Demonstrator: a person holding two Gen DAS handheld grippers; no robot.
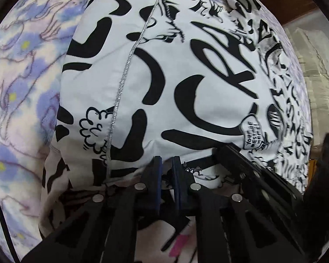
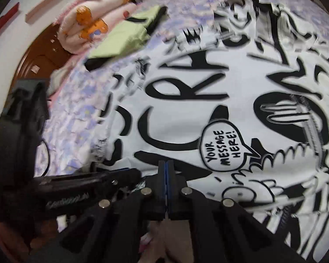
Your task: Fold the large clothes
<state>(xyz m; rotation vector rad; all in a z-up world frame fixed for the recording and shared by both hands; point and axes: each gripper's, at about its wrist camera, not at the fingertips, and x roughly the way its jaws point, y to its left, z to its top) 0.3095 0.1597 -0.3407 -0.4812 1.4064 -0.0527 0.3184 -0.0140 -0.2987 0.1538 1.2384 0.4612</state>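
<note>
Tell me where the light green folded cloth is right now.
In the right wrist view, the light green folded cloth lies upper left on the floral blanket, between the pink rolled blanket and the black-and-white garment.

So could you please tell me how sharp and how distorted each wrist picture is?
Left wrist: strong fisheye bulge, dark corners; the shirt is sharp mid-frame and smeared at its right edge. Right wrist: same bulge, motion blur over most of it, worst on the bedspread and green cloth; the speech bubble stays readable.
</note>
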